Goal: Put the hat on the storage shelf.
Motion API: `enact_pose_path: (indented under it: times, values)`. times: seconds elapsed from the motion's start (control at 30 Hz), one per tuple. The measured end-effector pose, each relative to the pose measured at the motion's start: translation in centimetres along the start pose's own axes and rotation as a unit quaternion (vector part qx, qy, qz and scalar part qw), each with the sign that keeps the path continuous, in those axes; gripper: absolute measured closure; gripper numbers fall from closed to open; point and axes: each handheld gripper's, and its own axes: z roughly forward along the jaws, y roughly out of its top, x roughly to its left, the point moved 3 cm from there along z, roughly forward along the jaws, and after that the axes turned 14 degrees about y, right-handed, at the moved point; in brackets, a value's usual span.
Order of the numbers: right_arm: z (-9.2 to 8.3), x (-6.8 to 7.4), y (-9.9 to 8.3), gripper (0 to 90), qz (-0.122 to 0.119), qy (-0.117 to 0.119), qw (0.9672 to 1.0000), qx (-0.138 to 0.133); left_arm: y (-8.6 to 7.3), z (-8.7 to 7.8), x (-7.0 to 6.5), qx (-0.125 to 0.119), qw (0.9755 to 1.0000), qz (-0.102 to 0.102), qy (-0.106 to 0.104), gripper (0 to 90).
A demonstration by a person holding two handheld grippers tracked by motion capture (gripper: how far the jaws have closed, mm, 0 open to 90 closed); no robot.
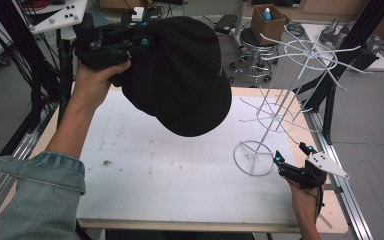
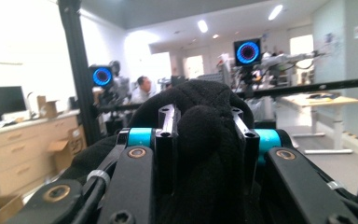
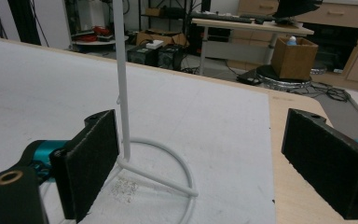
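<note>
The black cap [image 1: 180,80] is the thing in play here, and we see it held up in the air over the far left part of the table, well clear of the white mat [image 1: 180,170]. Nearest to us in the high view, a denim sleeve [image 1: 40,195] comes in at the lower left and its forearm rises toward the cap. At the lower right, the right gripper [image 1: 292,152] sits low over the table's near right corner, just beside the round base of the white wire rack [image 1: 280,100]. In the right gripper view its jaws stand wide apart, grasping nothing, with the rack's upright post [image 3: 121,79] close against the inner face of one pad [image 3: 93,163] and the base ring [image 3: 168,168] lying on the mat between them. Farther off, the left gripper [image 1: 130,42] is raised at the cap's left edge; in the left gripper view [image 2: 205,126] we see its jaws clenched on a thick fold of the cap's black cloth [image 2: 205,154], which bulges up between them. Beyond the table stands a cardboard box [image 1: 269,22] on a stool.
</note>
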Motion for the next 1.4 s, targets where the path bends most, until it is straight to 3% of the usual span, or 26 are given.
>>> enact_pose_path:
  times: [0.37, 0.63, 0.77, 1.03, 1.4]
  values:
    - [0.1, -0.1, 0.0, 10.2, 0.001, 0.000, 1.0000, 0.001, 2.0, 1.8, 0.6, -0.041, 0.9981, -0.028, -0.038, 68.8]
    - [0.3, -0.2, -0.1, 10.3, -0.001, 0.003, 1.0000, 0.007, 3.0, 3.9, 0.7, -0.041, 0.9965, -0.034, -0.065, 68.8]
    - [0.3, -0.2, -0.1, 10.3, -0.002, 0.002, 1.0000, 0.007, 3.3, 4.8, 0.6, -0.052, 0.9943, -0.040, -0.084, 68.8]
    - [0.1, -0.2, -0.2, 10.2, -0.004, -0.002, 0.9999, 0.009, 3.1, 7.2, 0.6, -0.058, 0.9912, -0.056, -0.105, 68.8]
    - [-0.1, -0.6, -0.3, 10.2, -0.003, -0.005, 0.9999, 0.009, 1.9, 11.1, 1.0, -0.038, 0.9906, -0.062, -0.116, 68.8]
